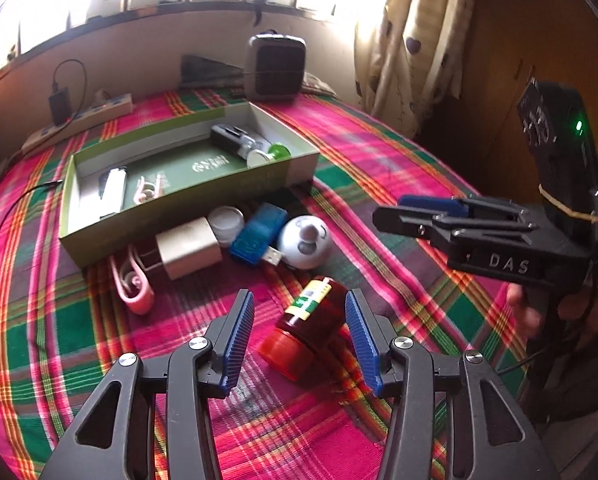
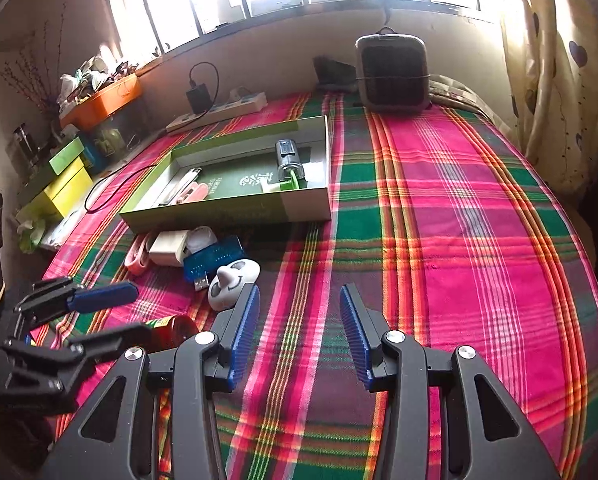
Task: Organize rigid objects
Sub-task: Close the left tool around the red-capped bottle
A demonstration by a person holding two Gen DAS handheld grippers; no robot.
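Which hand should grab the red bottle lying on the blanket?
Probably the left. The red bottle lies between the left gripper's open fingers, while the right gripper hangs over bare blanket.

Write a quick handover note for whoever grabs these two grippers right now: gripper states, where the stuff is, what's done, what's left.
Left gripper: open, straddling the red bottle lying on the plaid cloth, pads not pressing.
Right gripper: open, empty, over bare cloth.
Done: green box already holds a black-and-silver item, a green-and-white piece, a white tube and a pink clip.
Left: red bottle, white charger, small white jar, blue USB stick, white smiley gadget, pink clip on the cloth, all lying just in front of the box.
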